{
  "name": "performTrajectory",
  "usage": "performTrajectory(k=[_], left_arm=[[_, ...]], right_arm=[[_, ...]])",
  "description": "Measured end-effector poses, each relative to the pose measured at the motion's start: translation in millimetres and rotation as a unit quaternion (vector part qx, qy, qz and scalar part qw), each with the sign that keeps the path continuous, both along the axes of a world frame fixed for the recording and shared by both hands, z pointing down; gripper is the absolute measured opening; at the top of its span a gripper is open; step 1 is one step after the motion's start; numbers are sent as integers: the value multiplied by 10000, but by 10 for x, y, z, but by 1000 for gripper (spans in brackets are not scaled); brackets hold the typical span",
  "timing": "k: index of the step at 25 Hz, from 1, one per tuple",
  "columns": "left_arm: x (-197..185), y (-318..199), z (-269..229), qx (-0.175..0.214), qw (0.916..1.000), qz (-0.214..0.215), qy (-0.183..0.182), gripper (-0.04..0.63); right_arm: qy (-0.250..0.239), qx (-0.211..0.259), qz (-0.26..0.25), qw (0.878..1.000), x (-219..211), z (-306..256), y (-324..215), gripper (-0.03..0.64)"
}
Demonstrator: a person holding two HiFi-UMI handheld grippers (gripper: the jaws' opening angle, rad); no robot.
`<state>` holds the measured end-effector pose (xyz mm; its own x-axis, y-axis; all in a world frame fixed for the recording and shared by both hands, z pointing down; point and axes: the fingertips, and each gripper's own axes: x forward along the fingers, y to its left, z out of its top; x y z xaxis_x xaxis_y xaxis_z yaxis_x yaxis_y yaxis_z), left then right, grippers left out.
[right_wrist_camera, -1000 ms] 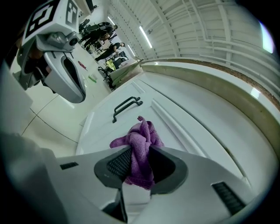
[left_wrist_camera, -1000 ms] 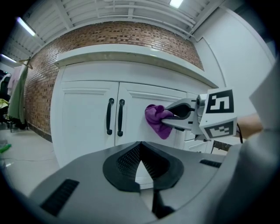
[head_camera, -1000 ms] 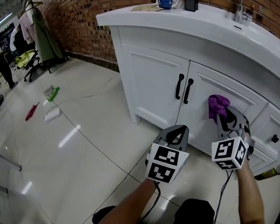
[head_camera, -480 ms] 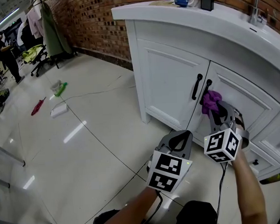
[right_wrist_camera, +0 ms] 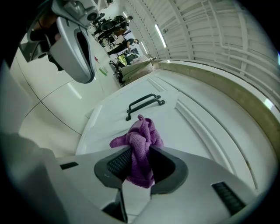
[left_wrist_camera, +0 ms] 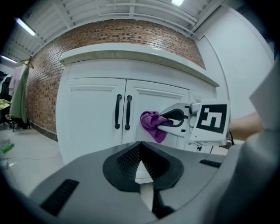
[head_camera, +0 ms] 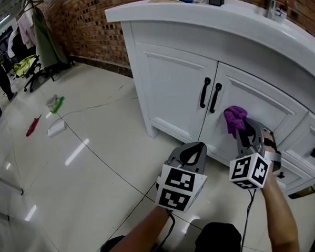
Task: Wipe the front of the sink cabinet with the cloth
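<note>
Right gripper [head_camera: 246, 131] is clamped on the purple cloth [head_camera: 234, 118], which is bunched into a wad. The cloth is at the right-hand door [head_camera: 261, 104] of the sink cabinet [head_camera: 168, 85], just beside the 2 black handles [head_camera: 209, 95]; contact with the panel cannot be confirmed. Left gripper [head_camera: 192, 149] hangs back from the cabinet, jaws closed on nothing.

Risks, judged:
- The wad is small, so hard jaw tips may scrape the paint if pressed in.
- A sweep toward the handles could snag the cloth and drag it out of the grip.
- Coverage is narrow, so patches may get missed.
</note>
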<state>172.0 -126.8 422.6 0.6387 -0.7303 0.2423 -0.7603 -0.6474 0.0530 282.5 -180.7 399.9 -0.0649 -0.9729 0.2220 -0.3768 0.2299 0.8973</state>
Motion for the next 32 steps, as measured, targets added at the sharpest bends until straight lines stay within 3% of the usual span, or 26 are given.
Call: performTrajectory(k=[6, 19, 25, 32], left_arm=[[282, 69, 44, 51, 9996, 267, -108, 5], [478, 203, 62, 148, 9983, 493, -288, 5], [422, 163, 113, 51, 9986, 470, -252, 5], [290, 132, 146, -67, 9992, 363, -141, 5]], right_arm=[[-83, 80, 393, 9992, 508, -97, 305, 112], [-290, 126, 1251, 9916, 1374, -8, 958, 112], [-393, -11, 1256, 9913, 1313, 225, 901, 112], [-580, -179, 1034, 9928, 881, 354, 558, 112]])
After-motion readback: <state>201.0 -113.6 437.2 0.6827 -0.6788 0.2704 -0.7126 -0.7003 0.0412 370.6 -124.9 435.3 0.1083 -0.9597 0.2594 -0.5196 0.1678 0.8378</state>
